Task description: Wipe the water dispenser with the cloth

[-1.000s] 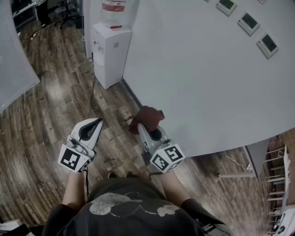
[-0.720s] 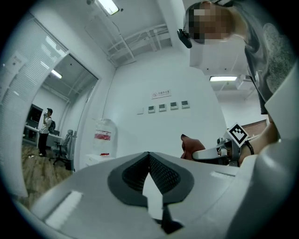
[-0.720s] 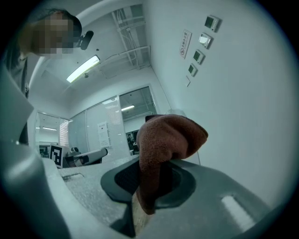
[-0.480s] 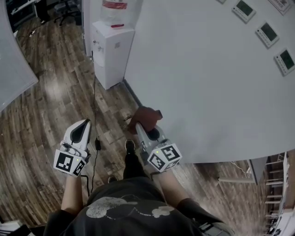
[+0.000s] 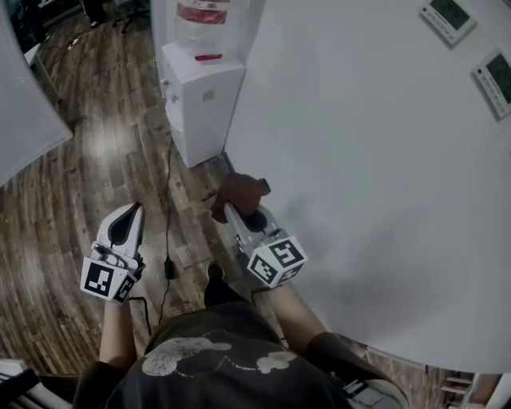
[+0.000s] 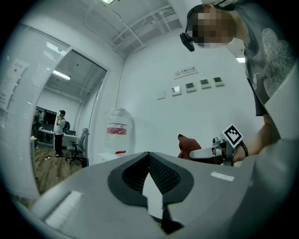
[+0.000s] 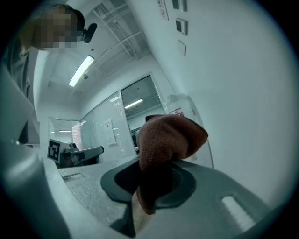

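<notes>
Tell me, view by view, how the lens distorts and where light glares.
Head view: wide lens bows the white wall; sheen on the wood floor. Left gripper view: round fisheye, black corners, left tool looming large. Right gripper view: same fisheye, bluish cast, ceiling strip light blown out, cloth sharp.

An office: glass partition [image 6: 23, 121]; swivel chair [image 6: 78, 147]; water dispenser [image 5: 204, 100]; wall control panels [image 5: 452, 13]

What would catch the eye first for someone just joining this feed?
The reddish-brown cloth bunched in the right hand-held gripper, beside the white wall. Next, the white water dispenser standing ahead against that wall, apart from both grippers. The left hand-held gripper is shut and empty over the wood floor.
</notes>
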{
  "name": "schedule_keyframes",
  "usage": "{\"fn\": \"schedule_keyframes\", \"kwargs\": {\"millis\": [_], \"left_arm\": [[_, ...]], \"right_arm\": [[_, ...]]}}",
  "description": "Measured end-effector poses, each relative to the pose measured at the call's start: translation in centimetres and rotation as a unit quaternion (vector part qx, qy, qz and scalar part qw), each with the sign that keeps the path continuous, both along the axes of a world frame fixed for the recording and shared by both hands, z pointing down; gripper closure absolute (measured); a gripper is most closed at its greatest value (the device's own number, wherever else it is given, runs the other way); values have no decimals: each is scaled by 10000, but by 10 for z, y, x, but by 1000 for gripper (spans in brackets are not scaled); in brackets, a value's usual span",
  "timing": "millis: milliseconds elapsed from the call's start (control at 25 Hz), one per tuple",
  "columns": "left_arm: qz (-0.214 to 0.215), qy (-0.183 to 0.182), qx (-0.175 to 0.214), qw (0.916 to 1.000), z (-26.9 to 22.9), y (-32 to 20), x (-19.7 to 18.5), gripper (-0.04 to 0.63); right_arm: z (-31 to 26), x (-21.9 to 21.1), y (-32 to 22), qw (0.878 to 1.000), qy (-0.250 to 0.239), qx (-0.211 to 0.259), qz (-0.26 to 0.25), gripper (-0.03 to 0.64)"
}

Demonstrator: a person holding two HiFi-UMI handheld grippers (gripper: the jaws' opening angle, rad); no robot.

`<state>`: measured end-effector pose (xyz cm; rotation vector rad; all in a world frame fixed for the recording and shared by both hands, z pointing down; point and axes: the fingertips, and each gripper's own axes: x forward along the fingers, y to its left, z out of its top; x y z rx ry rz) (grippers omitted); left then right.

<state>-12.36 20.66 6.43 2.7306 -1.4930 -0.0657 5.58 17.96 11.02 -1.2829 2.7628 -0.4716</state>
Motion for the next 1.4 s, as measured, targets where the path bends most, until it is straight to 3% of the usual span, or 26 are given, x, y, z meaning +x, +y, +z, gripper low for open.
{"fn": "schedule_keyframes", "kwargs": {"millis": [200,480,880,1240,1400], "left_arm": [[-179,202,258,9993,-30,-27,12,587],[-471,-59,107,9988,-13,-108,25,586],[-161,33,52,9999,23,-214,9,586],[520,-61,-54,9986,64,-331,-13,587],[509,0,-234,9984,96,-370,-25,588]], "right_arm": [[-14,5,-41,9996,46,25,-277,561],[21,-17,-118,9965,-48,-370,-748,561],[40,-35,-235,9965,716,21,-434,561],[65,-98,-367,9911,1265,321,-272,561],[98,-119,-409,9896,1337,375,-366,561]]}}
